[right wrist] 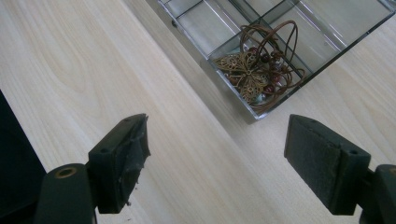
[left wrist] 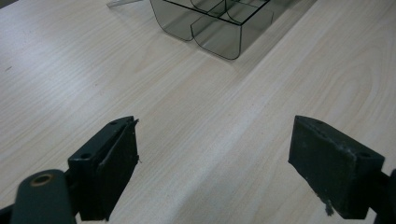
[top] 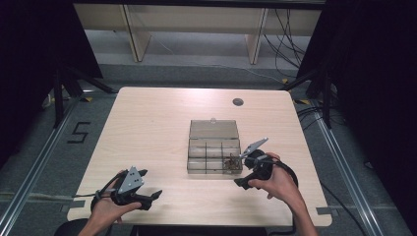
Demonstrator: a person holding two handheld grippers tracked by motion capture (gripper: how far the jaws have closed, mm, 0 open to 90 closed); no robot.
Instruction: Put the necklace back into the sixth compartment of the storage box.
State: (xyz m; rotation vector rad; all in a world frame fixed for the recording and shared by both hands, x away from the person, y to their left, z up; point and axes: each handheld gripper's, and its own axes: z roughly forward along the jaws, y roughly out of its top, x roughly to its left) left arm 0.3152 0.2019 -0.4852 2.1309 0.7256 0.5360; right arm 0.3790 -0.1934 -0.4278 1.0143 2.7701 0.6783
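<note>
The table (top: 157, 128) carries a clear compartment box (top: 214, 147), lid open. Just ahead of the right gripper (right wrist: 217, 158), whose jaws stand wide and empty, lies the necklace (right wrist: 257, 70) in a corner compartment. It seems placed; better to withdraw straight without touching the box. The left gripper (left wrist: 215, 168) is wide too, far from the box.

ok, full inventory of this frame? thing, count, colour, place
clear smoky plastic compartment box: 1, grey-tinted, table centre, hinged lid open flat behind it
bronze filigree flower pendant on brown cord: 1, bronze with reddish beads, coiled in the box's near right corner compartment
light wood-grain table: 1, pale beige, rounded corners
round grommet: 1, dark grey, far side of the tabletop
left gripper: 1, black with grey plate, near left of table, jaws open, nothing between them
right gripper: 1, black with grey plate, by the box's near right corner, jaws open, nothing between them
</note>
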